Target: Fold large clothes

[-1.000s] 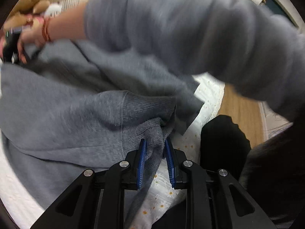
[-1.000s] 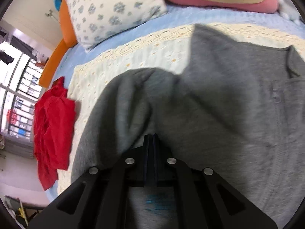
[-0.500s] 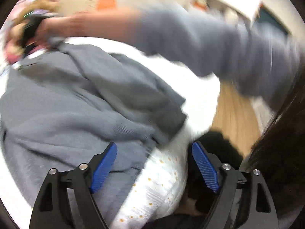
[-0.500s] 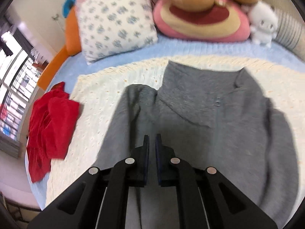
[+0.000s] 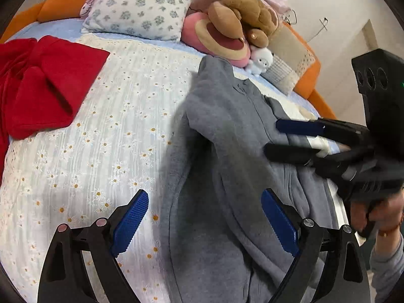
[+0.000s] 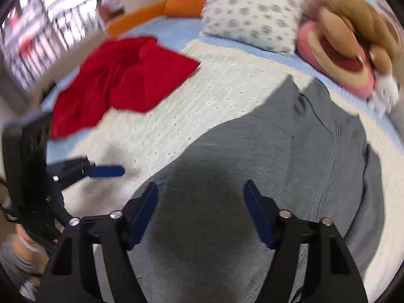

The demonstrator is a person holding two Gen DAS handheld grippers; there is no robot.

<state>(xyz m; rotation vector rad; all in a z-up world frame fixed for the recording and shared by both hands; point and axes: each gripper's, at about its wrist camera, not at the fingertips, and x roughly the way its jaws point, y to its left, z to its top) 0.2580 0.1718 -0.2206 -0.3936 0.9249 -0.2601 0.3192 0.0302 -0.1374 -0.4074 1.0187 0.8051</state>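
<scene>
Lying on the daisy-print bedspread, left to right: red garment, then grey garment, partly folded. Left gripper and right gripper hover above it, fingers spread and opening, pinching nothing.

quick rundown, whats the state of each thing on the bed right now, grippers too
grey garment: lying on the bed cover, partly folded, rumpled, in neither gripper
red garment: bunched up, untouched, apart from the grey one
left gripper: jaws opening, empty, above the grey garment
right gripper: jaws opening, nothing between them
floral pillow: resting at the head of the bed
</scene>
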